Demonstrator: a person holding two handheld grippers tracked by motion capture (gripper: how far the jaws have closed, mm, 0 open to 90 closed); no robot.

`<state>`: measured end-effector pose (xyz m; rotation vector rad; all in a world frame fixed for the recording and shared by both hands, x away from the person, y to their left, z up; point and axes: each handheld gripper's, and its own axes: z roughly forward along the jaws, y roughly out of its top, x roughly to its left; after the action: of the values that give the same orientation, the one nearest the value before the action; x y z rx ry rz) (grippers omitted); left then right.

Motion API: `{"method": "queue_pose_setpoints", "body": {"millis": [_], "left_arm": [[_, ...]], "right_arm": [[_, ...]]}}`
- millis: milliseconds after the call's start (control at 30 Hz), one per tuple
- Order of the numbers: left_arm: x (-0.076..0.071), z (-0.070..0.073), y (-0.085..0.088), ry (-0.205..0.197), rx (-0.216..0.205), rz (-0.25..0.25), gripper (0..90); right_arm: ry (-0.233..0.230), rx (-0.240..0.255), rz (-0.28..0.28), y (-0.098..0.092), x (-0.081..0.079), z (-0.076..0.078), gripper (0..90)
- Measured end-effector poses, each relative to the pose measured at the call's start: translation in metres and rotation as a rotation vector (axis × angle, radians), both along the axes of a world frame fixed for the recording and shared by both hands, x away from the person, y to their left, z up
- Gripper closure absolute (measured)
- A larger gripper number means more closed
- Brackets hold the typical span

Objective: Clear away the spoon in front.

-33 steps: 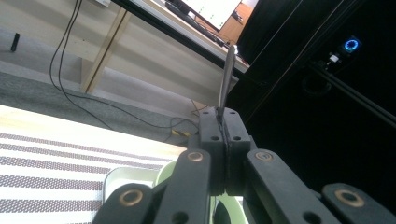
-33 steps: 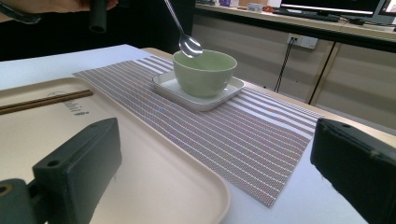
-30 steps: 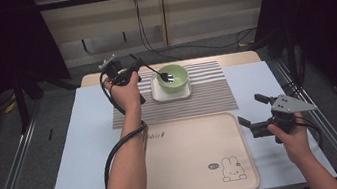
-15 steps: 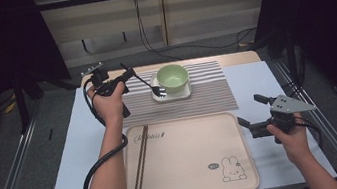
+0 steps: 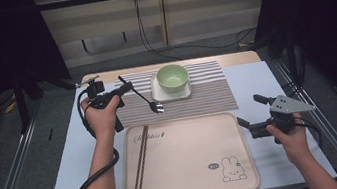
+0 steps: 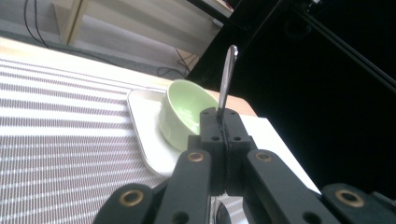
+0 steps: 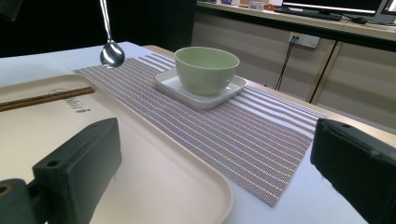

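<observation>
My left gripper (image 5: pixel 122 88) pinches a shiny metal spoon (image 5: pixel 144 98) over the striped woven mat (image 5: pixel 207 96); right gripper (image 5: pixel 255 116) jaws wide beside the smooth beige tray (image 5: pixel 194 181).

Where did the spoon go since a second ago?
The left gripper, shut on the spoon, carried it from the green bowl toward the person; its head now hangs over the striped mat near the tray. Bowl, chopsticks and open right gripper stayed put.
</observation>
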<state>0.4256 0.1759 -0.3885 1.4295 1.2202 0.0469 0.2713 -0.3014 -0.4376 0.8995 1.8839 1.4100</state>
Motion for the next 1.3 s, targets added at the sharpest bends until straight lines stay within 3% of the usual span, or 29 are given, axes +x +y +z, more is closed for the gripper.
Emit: {"method": "queue_pose_setpoints", "body": {"millis": [300,467,1100,1300], "left_arm": [[-0.011,-0.011,0.004,0.05,0.013,-0.044,90.0],[-0.018,-0.013,0.006,0.071,0.0,-0.072,90.0],[-0.033,-0.031,0.01,0.165,0.053,-0.166,90.0],[-0.039,-0.032,0.009,0.175,0.061,-0.194,90.0]], "right_arm": [[0.001,0.001,0.0,0.0,0.0,0.0,1.7],[0.0,0.001,0.001,0.0,0.0,0.0,1.7],[0.003,0.004,-0.005,0.001,-0.001,0.0,1.7],[0.002,0.003,0.0,0.001,0.0,0.0,1.7]]}}
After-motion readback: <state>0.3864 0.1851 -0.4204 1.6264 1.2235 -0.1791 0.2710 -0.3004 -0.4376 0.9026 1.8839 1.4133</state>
